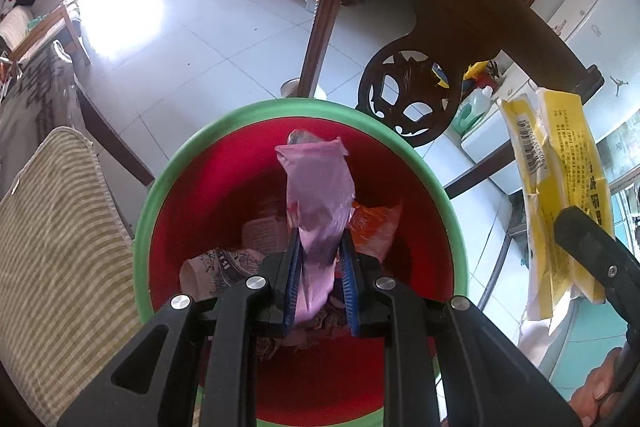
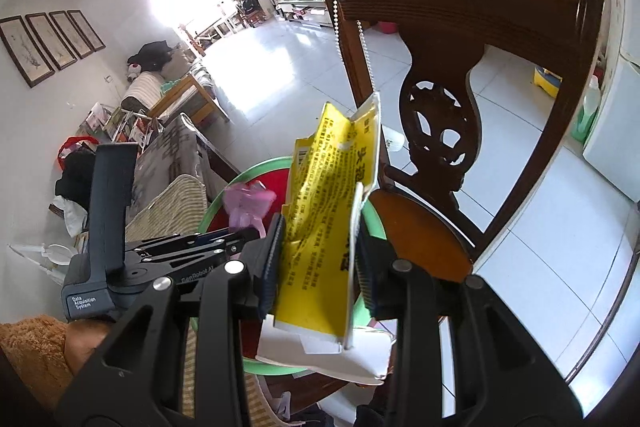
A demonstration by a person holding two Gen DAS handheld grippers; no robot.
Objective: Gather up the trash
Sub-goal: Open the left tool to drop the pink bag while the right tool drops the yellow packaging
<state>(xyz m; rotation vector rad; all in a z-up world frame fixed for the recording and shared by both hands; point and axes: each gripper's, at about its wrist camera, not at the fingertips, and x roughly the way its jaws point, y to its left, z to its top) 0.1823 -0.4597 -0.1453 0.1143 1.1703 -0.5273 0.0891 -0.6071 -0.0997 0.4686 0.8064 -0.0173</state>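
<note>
Left gripper (image 1: pixel 320 267): clamped on the pink bag (image 1: pixel 320 195), jaws nearly together with only thin film between the blue pads.
Pink bag, position: it stands up out of the jaws and reaches forward, directly over the open mouth of the bin (image 1: pixel 256 111).
Pink bag, handling: judged very light, soft and limp; it crumples rather than resists. Thin film can cling to ribbed pads, so release may need a wide opening or a small shake.
Pink bag, grip point: the bunched lower end, as held now; a gathered wad gives the pads more to bite than a single layer.
Right gripper (image 2: pixel 320 259): clamped on the yellow packet (image 2: pixel 324 211), jaws partly apart to the width of the folded card.
Yellow packet, position: upright between the pads, extending ahead of the tool and also back below it; the bin rim shows just behind and beneath it.
Yellow packet, handling: judged light and semi-stiff, creased card or laminated paper with torn edges. It holds its shape but can pivot in the pads if gripped near an edge.
Yellow packet, grip point: across the folded middle, where the layers double up.
Bin: red inside, green rim, already holding paper and an orange wrapper (image 1: pixel 376 227); it sits ahead of and below both tools.
Chair (image 2: pixel 460 75): wooden back stands beyond the bin, ahead of the right tool.
</note>
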